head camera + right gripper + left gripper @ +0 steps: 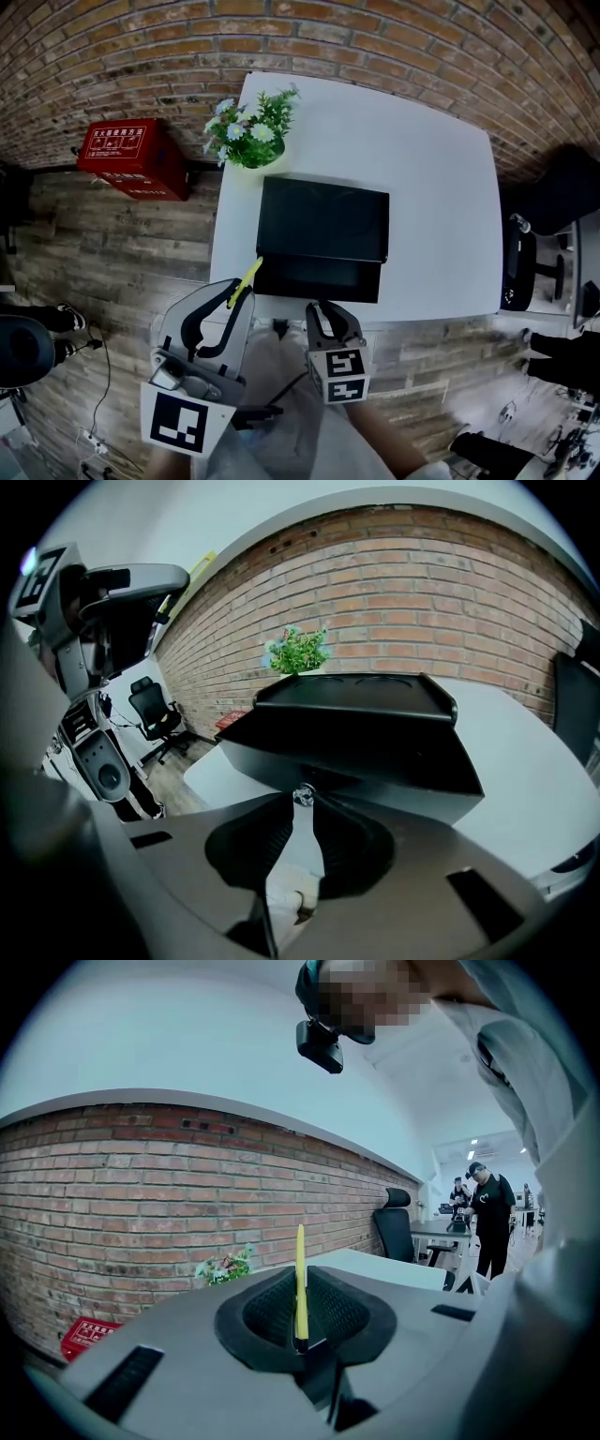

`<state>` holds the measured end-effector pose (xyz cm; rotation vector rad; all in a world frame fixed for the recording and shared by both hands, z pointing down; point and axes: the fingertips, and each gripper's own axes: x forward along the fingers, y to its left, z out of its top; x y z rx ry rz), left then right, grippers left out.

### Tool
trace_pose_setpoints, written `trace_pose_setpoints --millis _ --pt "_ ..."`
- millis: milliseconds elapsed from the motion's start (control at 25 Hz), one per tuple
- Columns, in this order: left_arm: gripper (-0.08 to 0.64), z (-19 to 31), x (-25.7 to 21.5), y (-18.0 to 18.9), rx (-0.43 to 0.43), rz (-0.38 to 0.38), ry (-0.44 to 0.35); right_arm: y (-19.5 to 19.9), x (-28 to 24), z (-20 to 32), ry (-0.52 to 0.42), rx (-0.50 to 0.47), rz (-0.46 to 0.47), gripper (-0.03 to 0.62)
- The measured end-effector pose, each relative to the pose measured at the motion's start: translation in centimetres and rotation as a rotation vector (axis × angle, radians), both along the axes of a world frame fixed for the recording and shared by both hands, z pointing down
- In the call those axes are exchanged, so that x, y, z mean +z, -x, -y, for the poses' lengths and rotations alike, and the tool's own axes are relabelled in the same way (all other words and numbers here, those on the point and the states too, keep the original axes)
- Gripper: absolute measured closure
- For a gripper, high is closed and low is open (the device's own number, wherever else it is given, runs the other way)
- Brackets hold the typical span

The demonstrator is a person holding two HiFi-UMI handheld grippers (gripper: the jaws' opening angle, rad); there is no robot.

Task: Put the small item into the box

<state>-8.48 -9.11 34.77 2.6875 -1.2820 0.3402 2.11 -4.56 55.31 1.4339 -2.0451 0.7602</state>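
Note:
A black box [323, 217] lies in the middle of the white table [441, 187], with its front flap [319, 279] toward me. My left gripper [234, 298] is off the table's front left corner, raised and shut on a thin yellow stick [248, 277] that juts out of its tips toward the box. In the left gripper view the yellow stick [300, 1279] stands upright out of the left gripper [302, 1342]. My right gripper [322, 314] sits just in front of the flap. Its tips [302, 803] are shut on a small shiny item [302, 795] close to the box [356, 714].
A potted plant with white flowers [251, 131] stands at the table's back left corner, behind the box. A red case [131, 157] rests on the wooden floor to the left. An office chair [525, 272] is at the right. A brick wall runs behind the table.

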Motion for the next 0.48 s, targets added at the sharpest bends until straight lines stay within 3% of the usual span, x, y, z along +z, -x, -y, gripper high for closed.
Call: trace_pose_setpoints --millis 480 --pt "0.509 -0.2 0.0 0.1 0.006 0.002 -0.013 0.5 0.3 -2.2 0.029 -0.001 0.047 0.505"
